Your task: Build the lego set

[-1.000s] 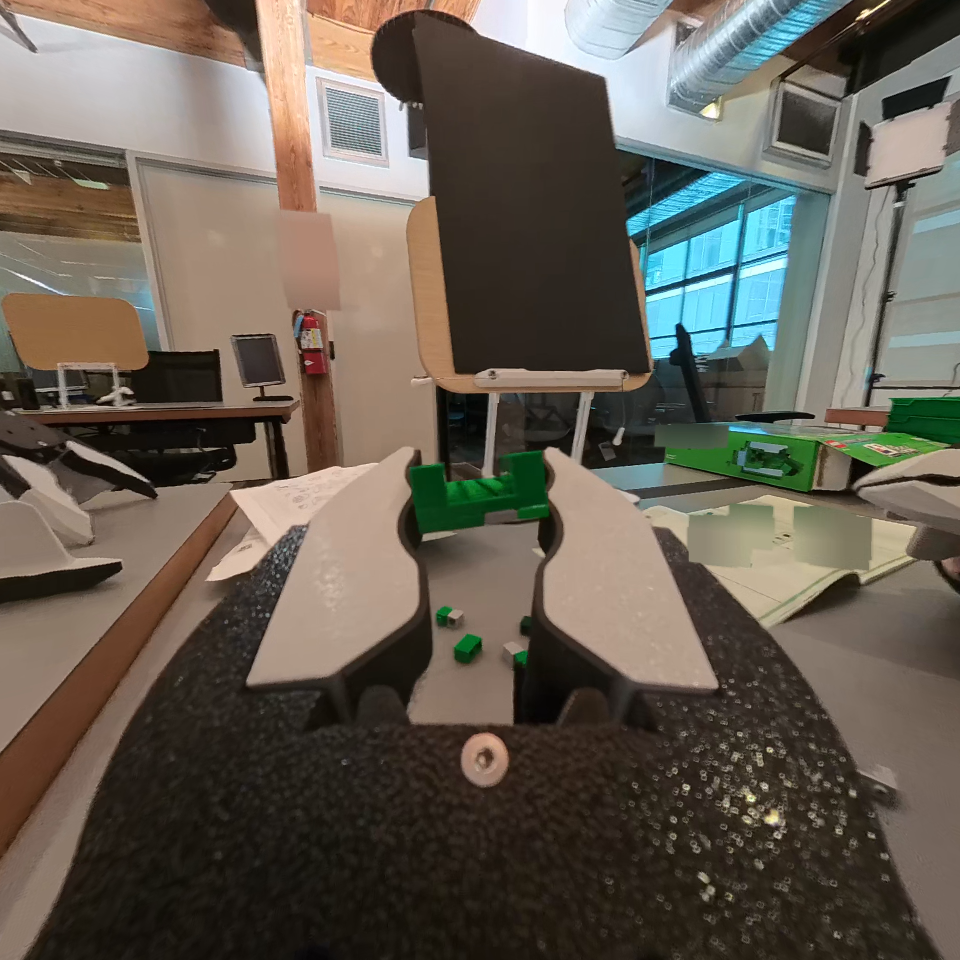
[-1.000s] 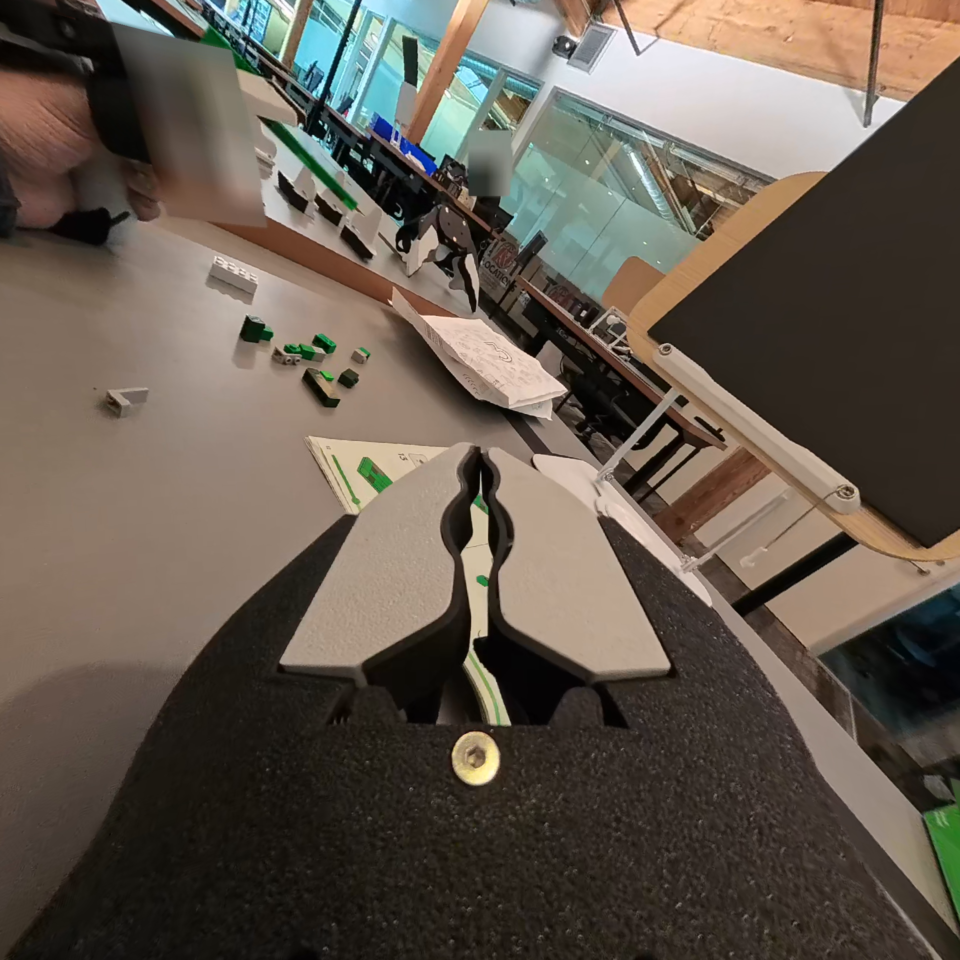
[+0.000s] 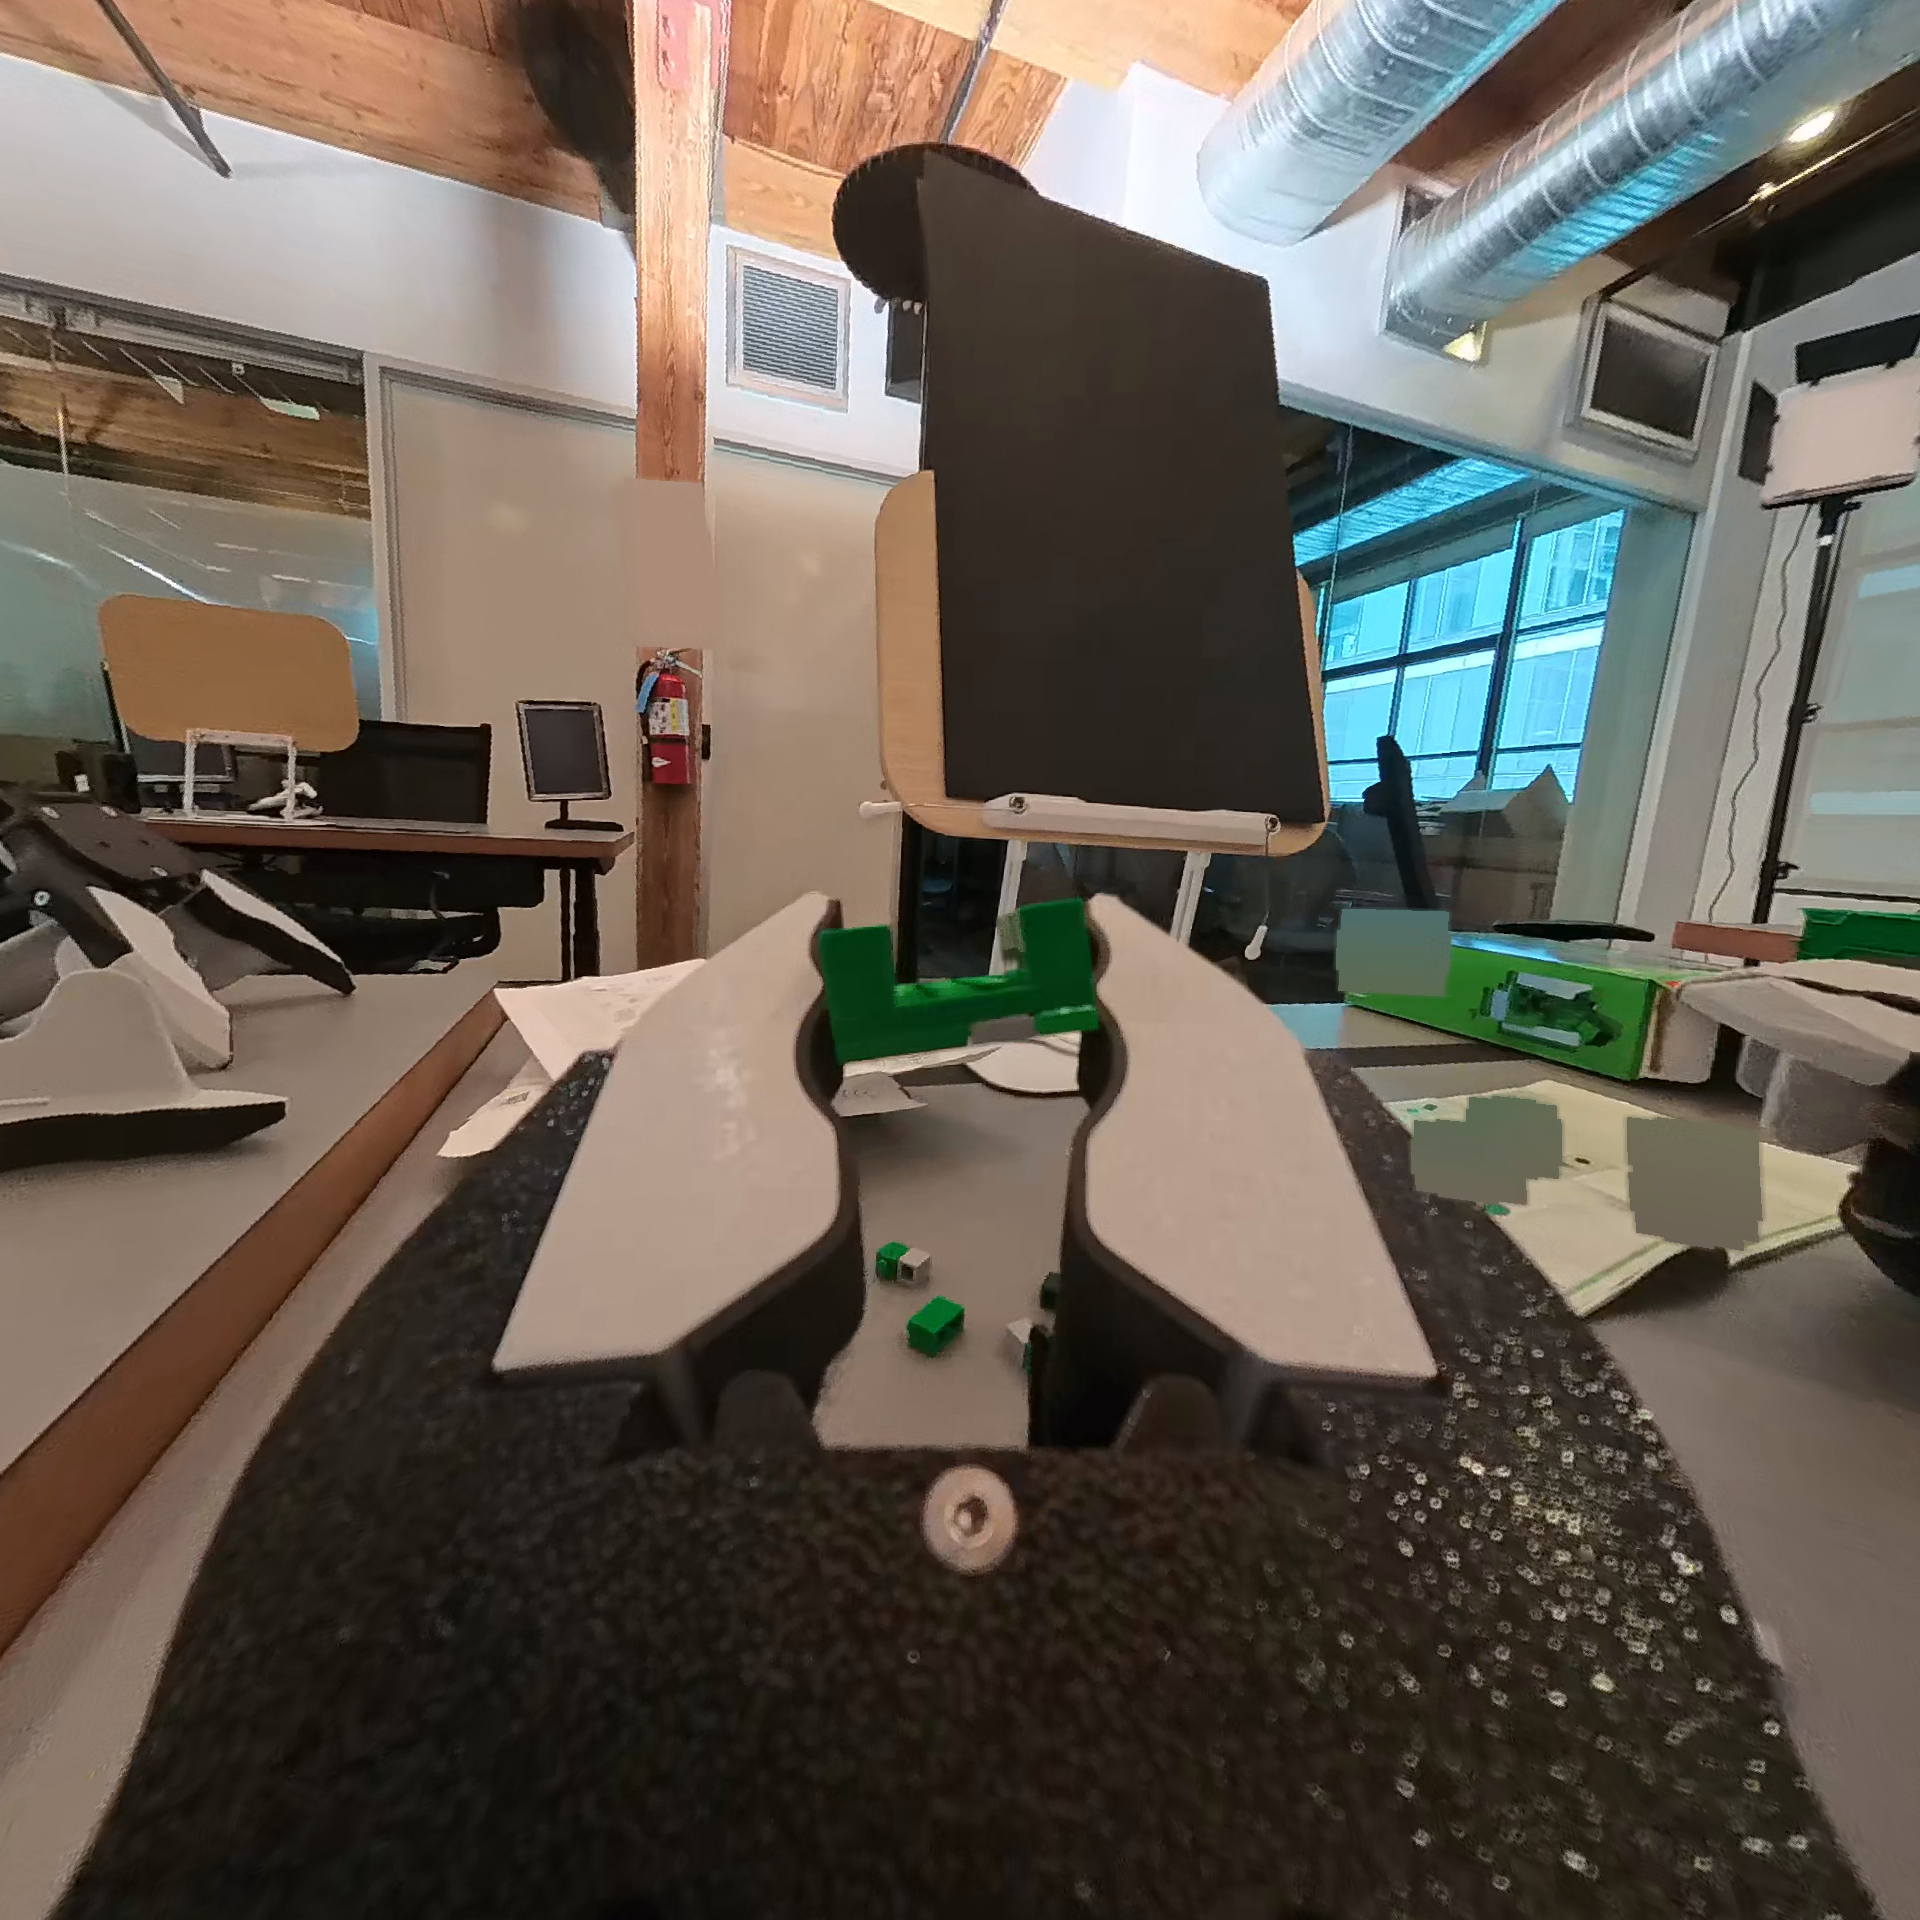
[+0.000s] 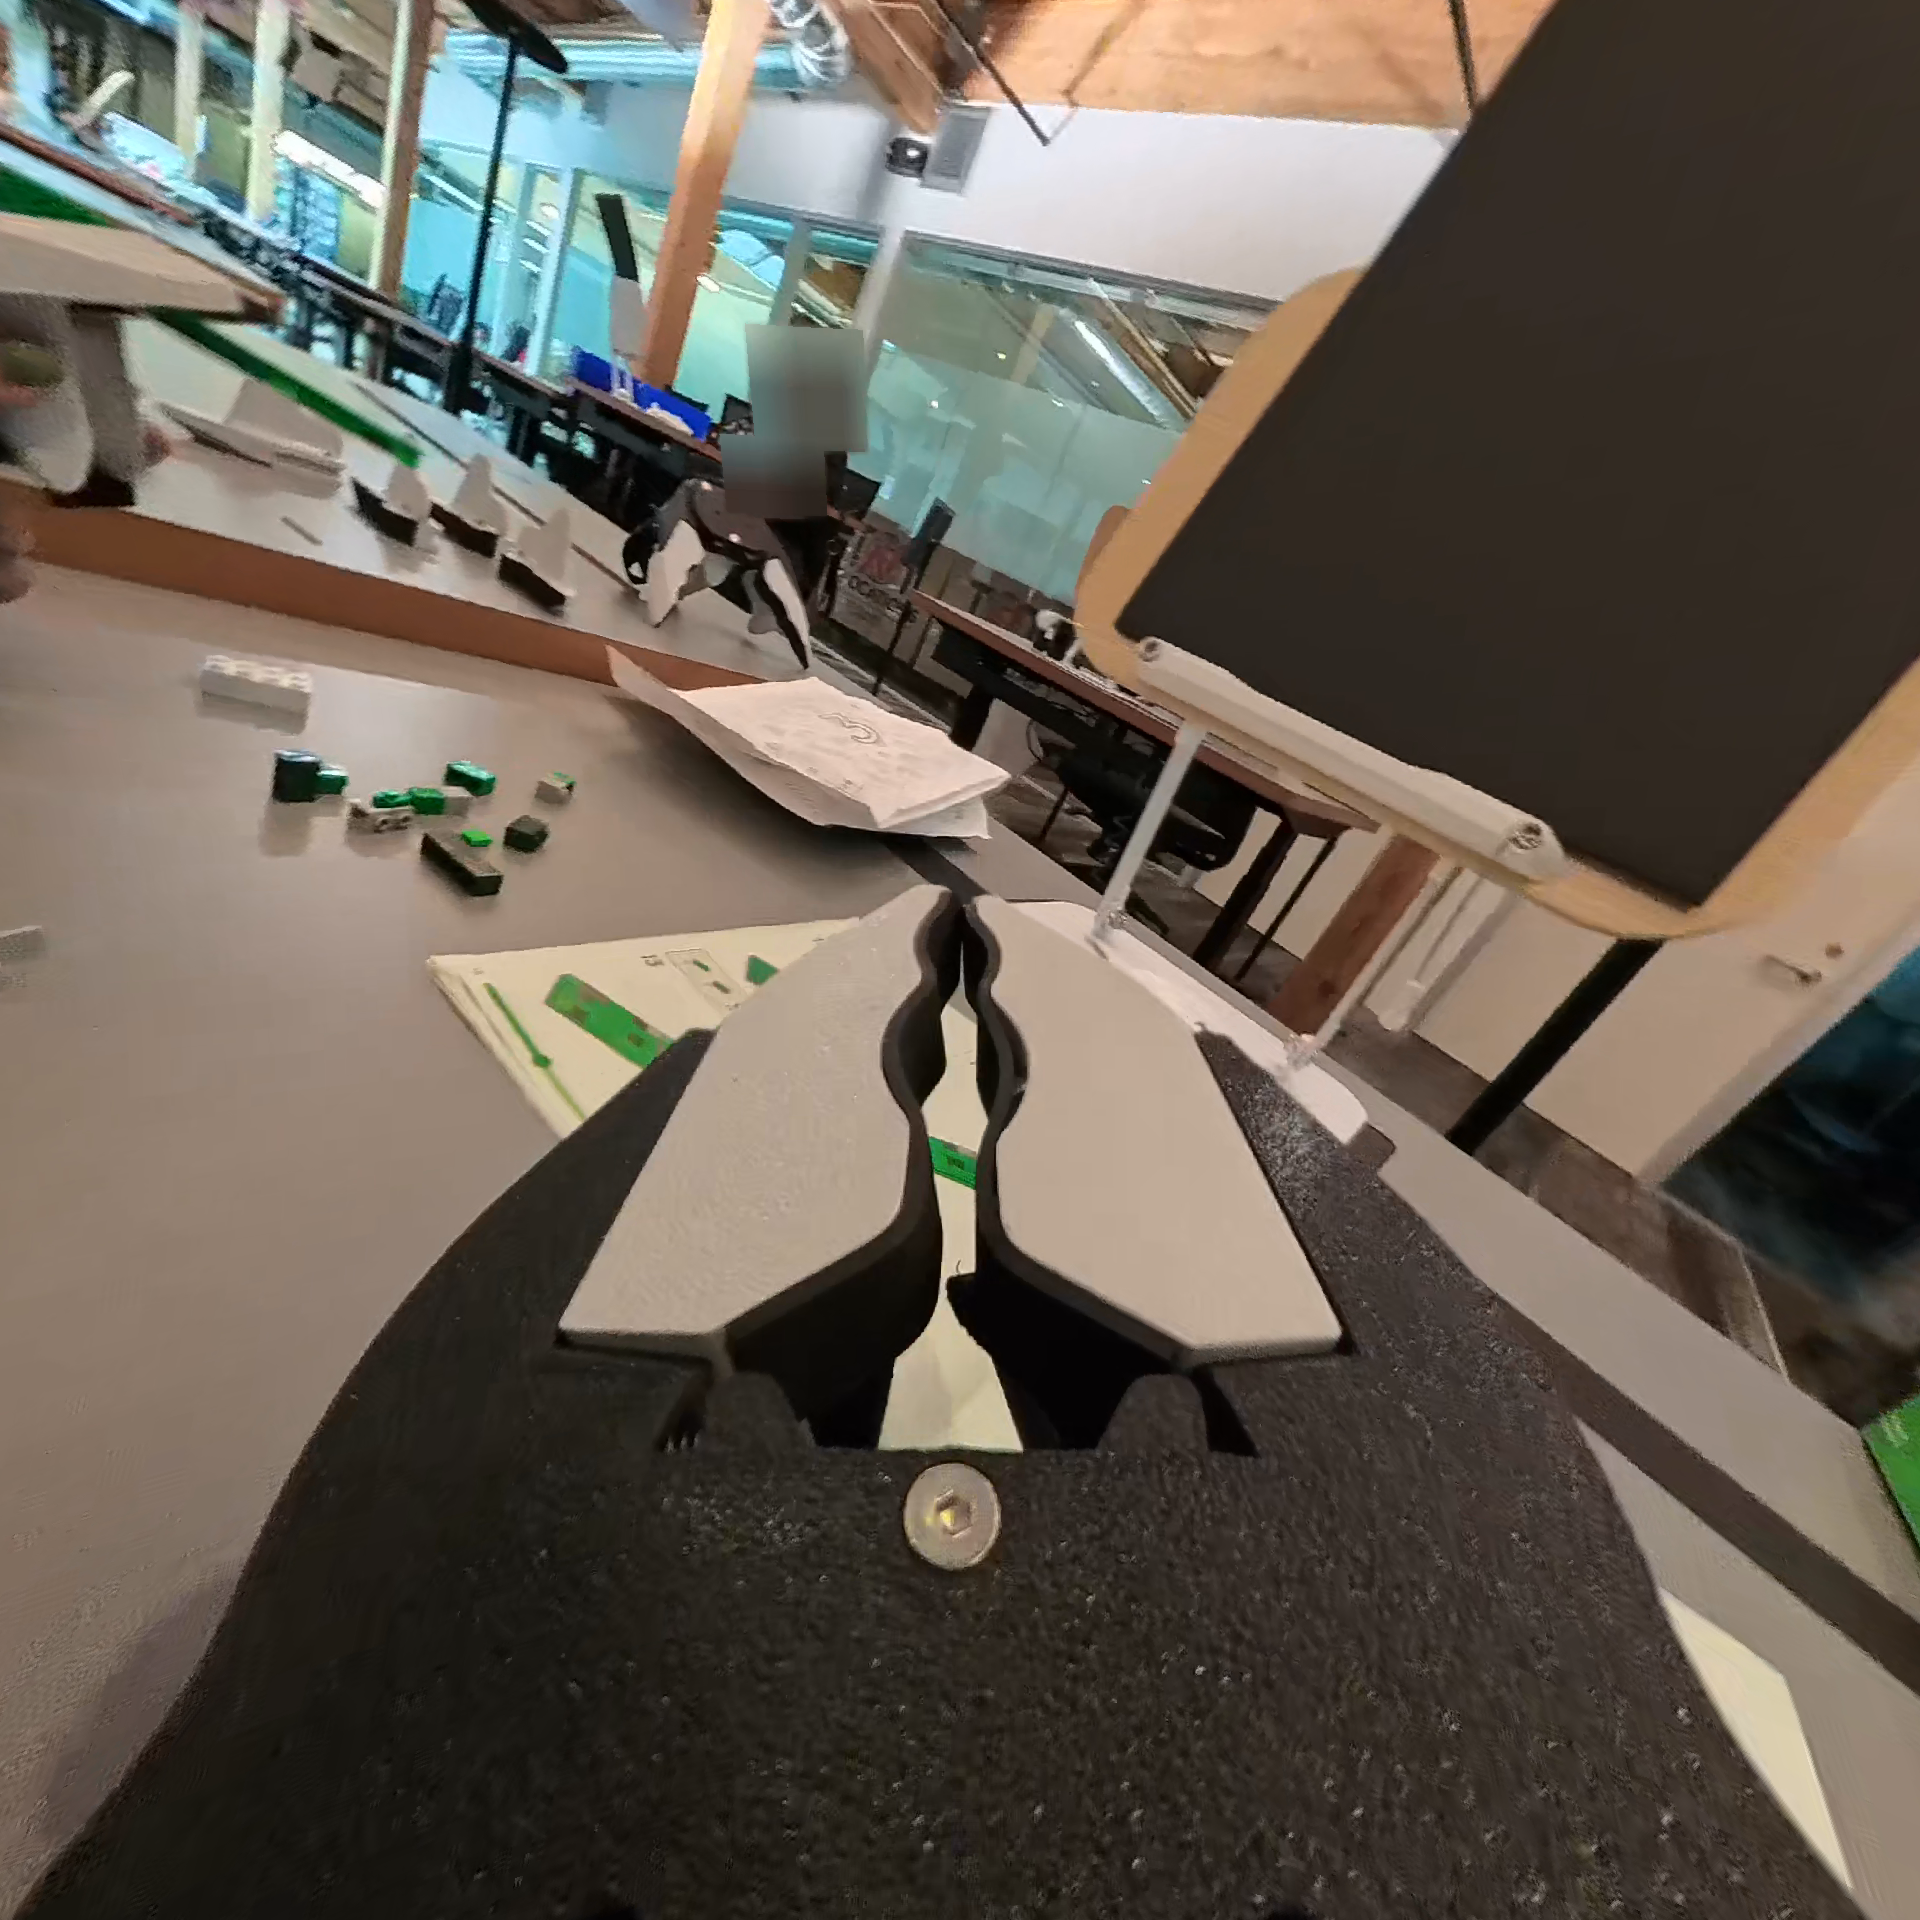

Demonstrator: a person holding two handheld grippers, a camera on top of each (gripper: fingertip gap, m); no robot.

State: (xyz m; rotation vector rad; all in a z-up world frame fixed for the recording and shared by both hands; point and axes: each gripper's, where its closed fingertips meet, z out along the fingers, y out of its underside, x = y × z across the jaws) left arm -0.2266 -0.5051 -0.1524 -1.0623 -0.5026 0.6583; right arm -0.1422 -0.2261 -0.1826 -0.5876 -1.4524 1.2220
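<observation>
My left gripper (image 3: 958,977) is shut on a green U-shaped lego assembly (image 3: 956,987) and holds it above the grey table. Small green and grey loose bricks (image 3: 933,1325) lie on the table below it. My right gripper (image 4: 961,914) is shut and empty, low over the open instruction booklet (image 4: 582,1013). In the right wrist view several loose green, dark and grey bricks (image 4: 457,821) lie to the left, with a white brick (image 4: 255,681) farther back. The right gripper also shows at the right edge of the left wrist view (image 3: 1808,1023).
A tablet on a wooden stand (image 3: 1101,582) rises at the table's far edge. A green lego box (image 3: 1507,1003) lies at the right. Folded paper sheets (image 4: 842,753) lie near the far edge. Spare grippers (image 3: 125,997) rest on the neighbouring table at the left. Some 30 cm of space lies between my two pairs of fingers.
The left gripper has lifted the green assembly a little. The right gripper has tilted and moved slightly, still shut over the booklet.
</observation>
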